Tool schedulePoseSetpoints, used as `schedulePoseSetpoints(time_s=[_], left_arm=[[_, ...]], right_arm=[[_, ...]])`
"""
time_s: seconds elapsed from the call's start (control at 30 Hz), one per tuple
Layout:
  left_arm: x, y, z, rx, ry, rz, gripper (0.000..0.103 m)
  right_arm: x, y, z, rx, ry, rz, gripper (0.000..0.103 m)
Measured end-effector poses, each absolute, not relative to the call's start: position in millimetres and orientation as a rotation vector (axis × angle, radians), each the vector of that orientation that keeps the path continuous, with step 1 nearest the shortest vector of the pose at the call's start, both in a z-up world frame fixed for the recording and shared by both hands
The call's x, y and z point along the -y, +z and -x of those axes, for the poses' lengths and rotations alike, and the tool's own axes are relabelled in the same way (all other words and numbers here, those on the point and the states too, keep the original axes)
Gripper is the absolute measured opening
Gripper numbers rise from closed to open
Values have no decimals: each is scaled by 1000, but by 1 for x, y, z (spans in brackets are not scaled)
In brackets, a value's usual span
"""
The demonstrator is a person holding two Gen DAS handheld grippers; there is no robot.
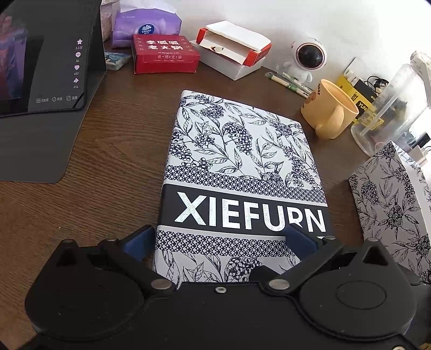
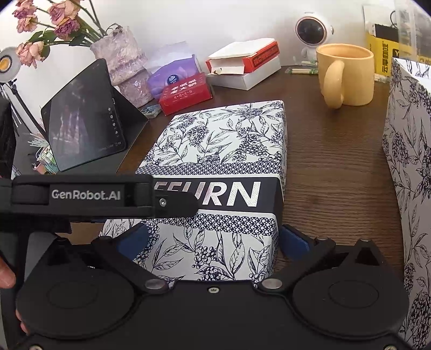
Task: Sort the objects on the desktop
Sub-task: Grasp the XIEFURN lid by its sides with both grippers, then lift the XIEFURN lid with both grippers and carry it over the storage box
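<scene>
A white box with a dark blue leaf print and the word XIEFURN (image 1: 237, 150) lies flat on the brown wooden desk (image 1: 113, 167). My left gripper (image 1: 219, 238) hovers open over its near end, with one blue pad left of the box and the other over its right part. In the right wrist view the same box (image 2: 226, 140) has its near end between the fingers of my open right gripper (image 2: 214, 238). The left gripper's black housing (image 2: 86, 195) crosses over the box from the left. A second leaf-print box (image 2: 409, 167) stands at the right.
Along the back wall stand a tablet on a stand (image 2: 83, 126), a red box (image 1: 165, 53), a purple tissue pack (image 1: 145, 24), an open white-and-red box (image 1: 231, 45), an astronaut figure (image 1: 307, 59), a yellow mug (image 1: 326, 107) and a clear jar (image 1: 390, 107). Dried flowers (image 2: 48, 24) stand at the back left.
</scene>
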State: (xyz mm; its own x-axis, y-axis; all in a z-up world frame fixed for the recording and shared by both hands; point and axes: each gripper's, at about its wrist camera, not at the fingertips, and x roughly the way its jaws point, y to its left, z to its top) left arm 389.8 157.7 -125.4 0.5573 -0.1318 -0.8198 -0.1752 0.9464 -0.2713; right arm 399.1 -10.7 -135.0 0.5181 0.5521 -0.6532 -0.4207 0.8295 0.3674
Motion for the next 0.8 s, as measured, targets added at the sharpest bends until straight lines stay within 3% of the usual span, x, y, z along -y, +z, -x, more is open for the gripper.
schedulePoseSetpoints(time_s=[0.23,0.4,0.8], left_arm=[[-157,-101,-370,-973,87,375,103],[-149,-72,-339,-912,82,372,103],[-97,-9,-189,-837,53,390,103]], right_arm=[[12,-115,-385,-818,625,-174,103],[30,-93,-325,-791,608,-167,103],[72,-39,-180,-726,567,-151,103]])
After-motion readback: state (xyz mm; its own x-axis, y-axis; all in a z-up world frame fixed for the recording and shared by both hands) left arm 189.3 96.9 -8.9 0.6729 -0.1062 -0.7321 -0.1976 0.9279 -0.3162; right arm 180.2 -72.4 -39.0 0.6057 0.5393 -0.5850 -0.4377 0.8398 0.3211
